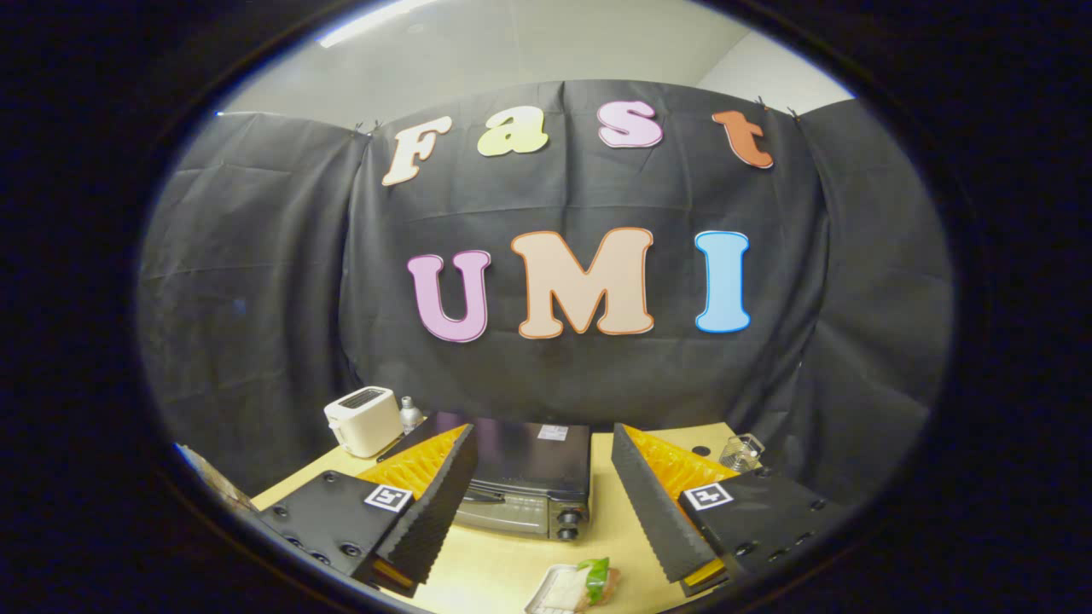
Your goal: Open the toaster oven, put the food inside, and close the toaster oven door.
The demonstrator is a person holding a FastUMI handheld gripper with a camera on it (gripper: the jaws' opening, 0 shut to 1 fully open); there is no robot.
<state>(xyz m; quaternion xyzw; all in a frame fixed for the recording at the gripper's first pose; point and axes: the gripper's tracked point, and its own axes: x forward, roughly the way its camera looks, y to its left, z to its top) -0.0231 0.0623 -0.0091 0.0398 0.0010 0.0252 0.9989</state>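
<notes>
While the toaster oven stands shut on the tabletop just beyond the claw, its door handle should be approached squarely and pulled down gently so the oven is not dragged. The claw is held wide open, with nothing gripped or touched. The food is seen on a small tray between the fingers, nearer than the oven.

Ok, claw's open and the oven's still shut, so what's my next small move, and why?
Probably ease the claw forward and down toward the handle on the oven door. The toaster oven sits closed just ahead between the open fingers, which touch nothing, and the food waits on the table in front of it. The door has to open before the food can go in.
</notes>
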